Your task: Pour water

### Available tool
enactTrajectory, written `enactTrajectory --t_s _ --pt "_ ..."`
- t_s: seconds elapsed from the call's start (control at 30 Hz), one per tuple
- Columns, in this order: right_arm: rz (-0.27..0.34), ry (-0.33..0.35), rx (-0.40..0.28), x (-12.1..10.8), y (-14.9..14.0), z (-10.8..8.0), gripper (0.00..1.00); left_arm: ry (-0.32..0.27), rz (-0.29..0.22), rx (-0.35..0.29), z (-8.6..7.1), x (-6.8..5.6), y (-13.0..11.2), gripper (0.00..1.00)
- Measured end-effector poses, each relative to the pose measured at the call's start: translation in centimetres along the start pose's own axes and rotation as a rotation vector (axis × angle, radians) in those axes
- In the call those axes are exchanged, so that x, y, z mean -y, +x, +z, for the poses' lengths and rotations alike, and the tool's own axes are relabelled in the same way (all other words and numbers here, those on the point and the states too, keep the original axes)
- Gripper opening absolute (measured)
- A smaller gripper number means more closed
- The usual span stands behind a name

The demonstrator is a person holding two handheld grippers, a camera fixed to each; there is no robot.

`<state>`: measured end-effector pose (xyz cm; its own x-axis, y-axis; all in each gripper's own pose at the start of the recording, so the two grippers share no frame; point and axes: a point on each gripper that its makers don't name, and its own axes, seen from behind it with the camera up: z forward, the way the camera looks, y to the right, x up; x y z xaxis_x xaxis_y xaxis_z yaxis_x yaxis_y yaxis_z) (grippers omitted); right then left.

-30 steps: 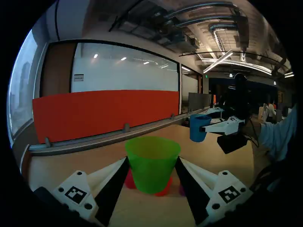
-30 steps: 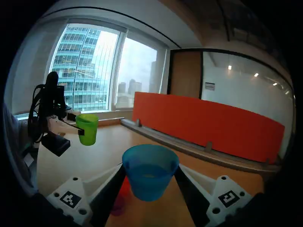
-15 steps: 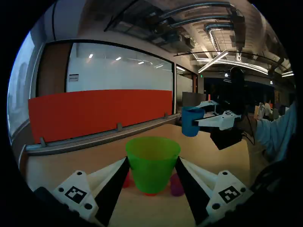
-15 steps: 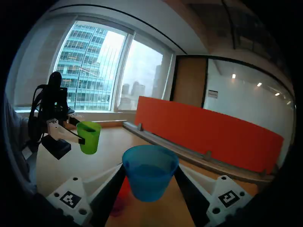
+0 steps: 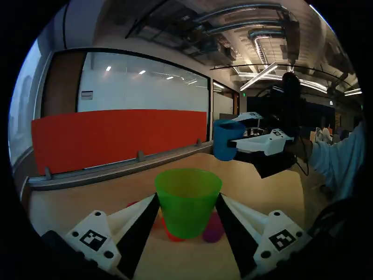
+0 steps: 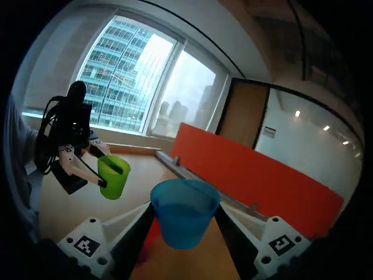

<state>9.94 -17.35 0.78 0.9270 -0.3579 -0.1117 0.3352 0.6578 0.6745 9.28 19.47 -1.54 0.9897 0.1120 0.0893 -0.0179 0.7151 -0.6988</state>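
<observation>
In the left gripper view my left gripper (image 5: pixel 187 205) is shut on an upright green cup (image 5: pixel 188 200), held above the wooden table (image 5: pixel 261 186). Farther off to the upper right the right gripper (image 5: pixel 233 142) holds the blue cup (image 5: pixel 225 139), a sleeved arm behind it. In the right gripper view my right gripper (image 6: pixel 185 217) is shut on the blue cup (image 6: pixel 184 217), which has water in it and leans a little. To its left the left gripper (image 6: pixel 100 179) holds the green cup (image 6: pixel 113 176), lower than the blue cup's rim.
Red and purple cups (image 5: pixel 212 229) stand on the table under the green cup. An orange partition (image 5: pixel 116 135) with a rail runs along the table's far edge. Large windows (image 6: pixel 135 93) lie beyond the table.
The blue cup has come closer to the green cup and risen. The right gripper view has tilted clockwise. The green cup looks nearer in that view.
</observation>
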Motion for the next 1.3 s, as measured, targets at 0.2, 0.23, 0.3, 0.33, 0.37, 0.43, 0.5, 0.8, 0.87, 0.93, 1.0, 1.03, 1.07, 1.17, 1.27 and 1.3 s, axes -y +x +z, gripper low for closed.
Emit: enactTrajectory --t_s 0.2,0.23,0.3,0.33,0.37,0.43,0.5,0.8,0.87,0.93,1.0,1.03,1.07,1.17,1.27,1.3 --pt "-0.058 0.008 0.001 0.1 0.7 0.3 0.89 -0.013 -0.005 -0.003 0.2 -0.5 -0.1 0.84" --pt "-0.07 0.007 0.001 0.1 0.8 0.4 0.89 -0.013 -0.004 -0.003 0.3 -0.6 -0.1 0.84" --pt "-0.098 0.007 0.001 0.1 1.1 0.5 0.89 -0.014 -0.003 -0.005 0.4 -0.7 -0.1 0.84" --pt "-0.112 0.005 0.0 0.1 1.2 0.6 0.89 -0.016 -0.002 -0.004 0.4 -0.8 -0.1 0.84" --pt "-0.127 0.003 0.0 0.1 1.4 0.7 0.89 -0.018 -0.001 -0.004 0.5 -0.9 -0.2 0.84" --pt "-0.154 0.0 -0.002 0.1 1.7 0.8 0.89 -0.022 0.001 -0.005 0.5 -1.1 -0.2 0.84" --pt "-0.182 -0.001 -0.004 0.1 2.0 1.0 0.89 -0.027 0.003 -0.005 0.6 -1.3 -0.2 0.84" --pt "-0.278 -0.011 -0.016 0.3 3.8 1.5 0.89 -0.048 0.009 -0.006 1.0 -2.4 0.0 0.84" --pt "-0.297 -0.012 -0.019 0.3 4.1 1.6 0.89 -0.05 0.013 -0.006 1.0 -2.6 0.0 0.84" --pt "-0.313 -0.013 -0.022 0.4 4.4 1.7 0.89 -0.053 0.016 -0.006 1.1 -2.7 0.1 0.84" --pt "-0.33 -0.014 -0.025 0.4 4.7 1.9 0.89 -0.057 0.019 -0.006 1.2 -2.9 0.1 0.84" --pt "-0.338 -0.015 -0.028 0.4 5.0 1.9 0.89 -0.059 0.02 -0.006 1.2 -3.0 0.2 0.84" --pt "-0.346 -0.016 -0.03 0.4 5.2 1.9 0.89 -0.062 0.02 -0.007 1.2 -3.1 0.2 0.84" --pt "-0.371 -0.021 -0.04 0.3 5.9 2.0 0.89 -0.068 0.021 -0.009 1.3 -3.3 0.3 0.84" --pt "-0.398 -0.028 -0.049 0.2 6.6 2.1 0.89 -0.073 0.022 -0.011 1.4 -3.5 0.3 0.84" --pt "-0.408 -0.03 -0.052 0.2 6.8 2.2 0.89 -0.075 0.023 -0.012 1.4 -3.6 0.3 0.84"
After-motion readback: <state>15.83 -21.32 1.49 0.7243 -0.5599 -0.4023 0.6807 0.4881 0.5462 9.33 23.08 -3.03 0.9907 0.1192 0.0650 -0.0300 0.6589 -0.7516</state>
